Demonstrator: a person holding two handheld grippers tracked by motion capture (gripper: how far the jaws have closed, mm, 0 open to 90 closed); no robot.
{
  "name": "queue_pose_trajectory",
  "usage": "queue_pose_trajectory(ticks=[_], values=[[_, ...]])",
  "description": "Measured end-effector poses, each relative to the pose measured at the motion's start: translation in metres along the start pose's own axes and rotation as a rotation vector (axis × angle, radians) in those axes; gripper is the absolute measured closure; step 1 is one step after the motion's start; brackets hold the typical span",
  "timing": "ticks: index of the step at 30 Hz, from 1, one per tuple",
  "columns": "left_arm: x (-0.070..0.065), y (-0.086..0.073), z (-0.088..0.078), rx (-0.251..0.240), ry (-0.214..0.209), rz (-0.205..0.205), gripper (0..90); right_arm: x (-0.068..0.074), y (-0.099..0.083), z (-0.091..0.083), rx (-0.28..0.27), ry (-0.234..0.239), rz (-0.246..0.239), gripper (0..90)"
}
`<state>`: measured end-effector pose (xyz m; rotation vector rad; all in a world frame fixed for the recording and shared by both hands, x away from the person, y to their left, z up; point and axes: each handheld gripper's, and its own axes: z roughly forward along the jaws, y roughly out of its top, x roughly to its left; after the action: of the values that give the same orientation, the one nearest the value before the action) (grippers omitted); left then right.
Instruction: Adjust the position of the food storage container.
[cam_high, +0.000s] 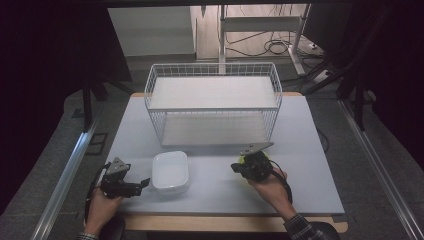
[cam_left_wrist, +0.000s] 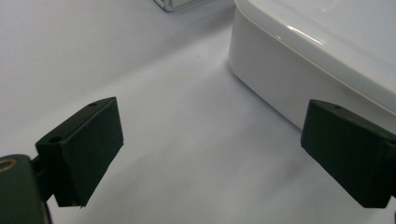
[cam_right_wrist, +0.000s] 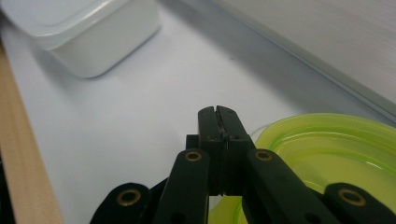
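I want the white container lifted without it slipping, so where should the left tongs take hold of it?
Grip the white container across its near left rim, coming from its left, where the open left tongs already flank that corner; the lip overhangs the smooth, rounded walls.

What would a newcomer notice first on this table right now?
Probably the wire basket at the table's far middle, big and white. Next, the white tub on the near side, just right of the open left tool. Then the bright green lid at the shut right tool, which seems to pinch its rim.
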<state>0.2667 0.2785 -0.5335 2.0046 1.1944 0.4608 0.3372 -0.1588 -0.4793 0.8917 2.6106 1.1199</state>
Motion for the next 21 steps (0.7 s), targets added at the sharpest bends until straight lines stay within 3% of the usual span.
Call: queue_pose_trajectory(ticks=[7, 13, 21], values=[[-0.001, 0.001, 0.0, 0.019, -0.026, -0.029, 7.1, -0.023, -0.009, -0.015, -0.011, -0.065, 0.048, 89.2], [-0.003, 0.002, 0.0, 0.041, -0.075, -0.019, 9.1, -0.043, -0.016, -0.03, -0.038, -0.116, 0.094, 89.2], [-0.009, 0.003, -0.001, 0.055, -0.072, 0.039, 18.2, -0.058, -0.023, -0.044, -0.078, -0.141, 0.143, 89.0]])
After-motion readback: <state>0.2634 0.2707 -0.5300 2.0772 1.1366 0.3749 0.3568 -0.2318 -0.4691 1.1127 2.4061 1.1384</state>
